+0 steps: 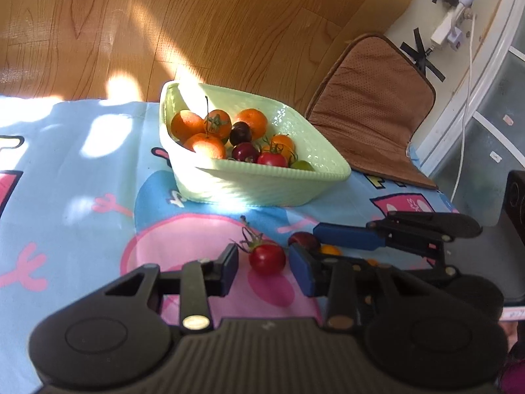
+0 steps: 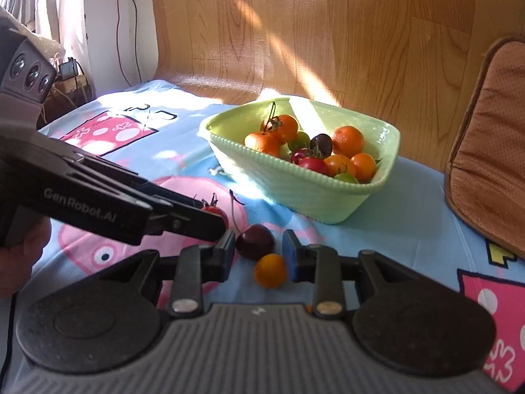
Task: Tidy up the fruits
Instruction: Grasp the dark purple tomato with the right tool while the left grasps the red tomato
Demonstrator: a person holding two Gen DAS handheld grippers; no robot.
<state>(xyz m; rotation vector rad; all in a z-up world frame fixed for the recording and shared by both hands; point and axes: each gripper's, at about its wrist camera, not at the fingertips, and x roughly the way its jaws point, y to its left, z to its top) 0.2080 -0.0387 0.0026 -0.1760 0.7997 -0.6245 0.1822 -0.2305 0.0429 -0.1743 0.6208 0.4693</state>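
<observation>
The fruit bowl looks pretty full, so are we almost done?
Nearly. The green bowl already holds oranges and tomatoes. The left tongs straddle a red tomato, not yet squeezing it. A dark cherry and small orange tomato wait on the cloth between the right tongs.

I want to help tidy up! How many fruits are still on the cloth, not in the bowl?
3: a red tomato, a dark cherry and a small orange tomato, all near the fingers. More may be hidden.

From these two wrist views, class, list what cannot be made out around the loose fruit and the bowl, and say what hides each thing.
- Left wrist view: the dark cherry and small orange fruit are mostly hidden by the left gripper's blue finger.
- Right wrist view: the red tomato is largely covered by the left gripper's arm.
- Both views: fruit low in the green bowl sits behind its near wall.
</observation>
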